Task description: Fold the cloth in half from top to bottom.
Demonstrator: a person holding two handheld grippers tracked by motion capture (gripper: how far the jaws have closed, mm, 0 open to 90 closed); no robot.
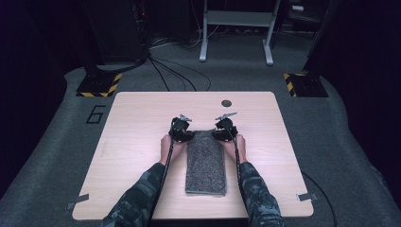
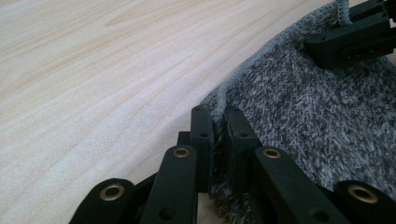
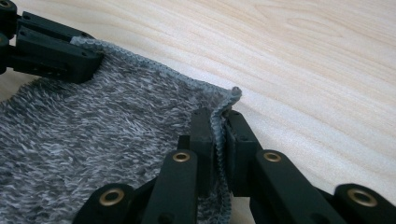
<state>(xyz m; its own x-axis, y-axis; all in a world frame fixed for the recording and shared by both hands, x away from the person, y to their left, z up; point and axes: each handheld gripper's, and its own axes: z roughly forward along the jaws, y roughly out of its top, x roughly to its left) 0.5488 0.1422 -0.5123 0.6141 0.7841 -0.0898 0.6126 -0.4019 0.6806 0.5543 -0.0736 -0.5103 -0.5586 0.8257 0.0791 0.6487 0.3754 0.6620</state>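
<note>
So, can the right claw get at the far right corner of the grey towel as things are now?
Yes, it seems so: the right claw is already shut on that corner of the grey towel, and nothing on the table blocks it.

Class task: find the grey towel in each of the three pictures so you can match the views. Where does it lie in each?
High view: towel lies mid-table, its far corners at the two grippers.
Left gripper view: right half, its edge pinched in the left gripper.
Right gripper view: left half, its corner pinched in the right gripper.
Shared landmark: the pale wooden table.
</note>
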